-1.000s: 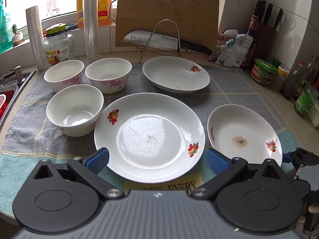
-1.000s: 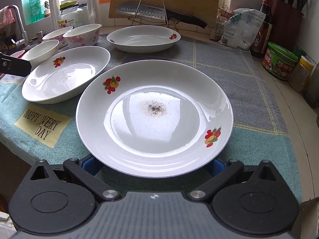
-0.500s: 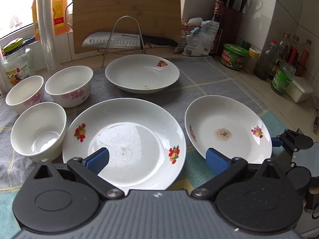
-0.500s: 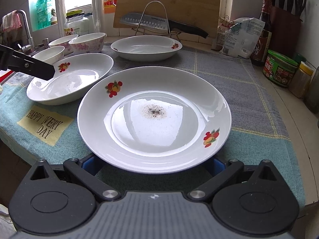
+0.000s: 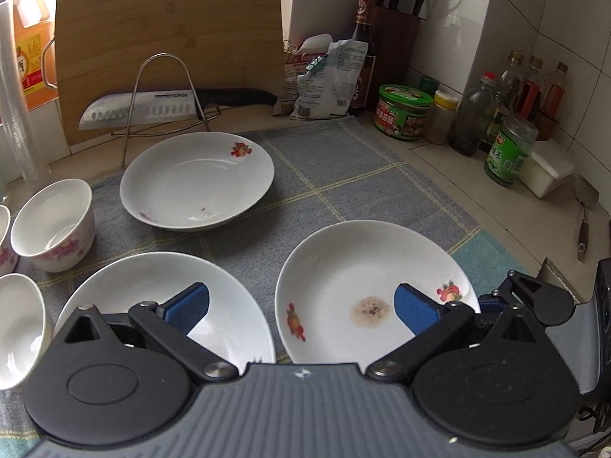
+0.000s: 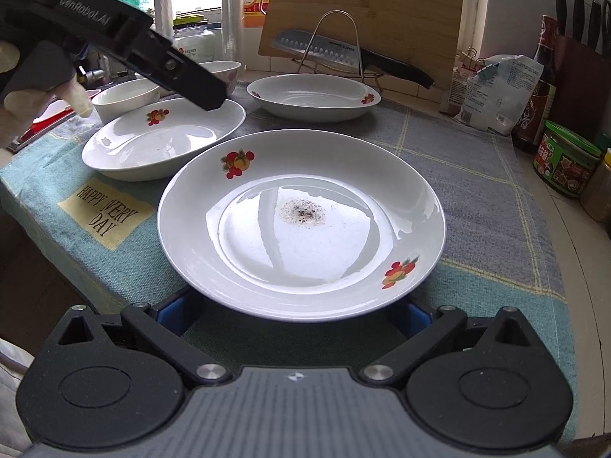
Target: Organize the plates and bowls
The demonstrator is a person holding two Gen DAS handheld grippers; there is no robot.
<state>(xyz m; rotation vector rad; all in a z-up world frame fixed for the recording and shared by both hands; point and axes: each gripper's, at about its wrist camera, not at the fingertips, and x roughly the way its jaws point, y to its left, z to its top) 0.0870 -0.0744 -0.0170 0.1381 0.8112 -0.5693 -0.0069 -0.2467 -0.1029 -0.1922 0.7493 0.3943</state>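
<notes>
On the blue-grey cloth (image 6: 477, 175), "HAPPY VERY DAY" is read on a patch (image 6: 105, 210); "SUPOR" is stamped on the knife (image 5: 152, 105); a fruit-printed, stained plate (image 6: 301, 225) is flanked by the right gripper (image 6: 294, 315), spread wide; the left gripper (image 5: 301, 307) is held open above.

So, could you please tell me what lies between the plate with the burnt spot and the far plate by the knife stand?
Only bare grey towel separates the spotted plate from the far plate; both wrist views show it.
</notes>
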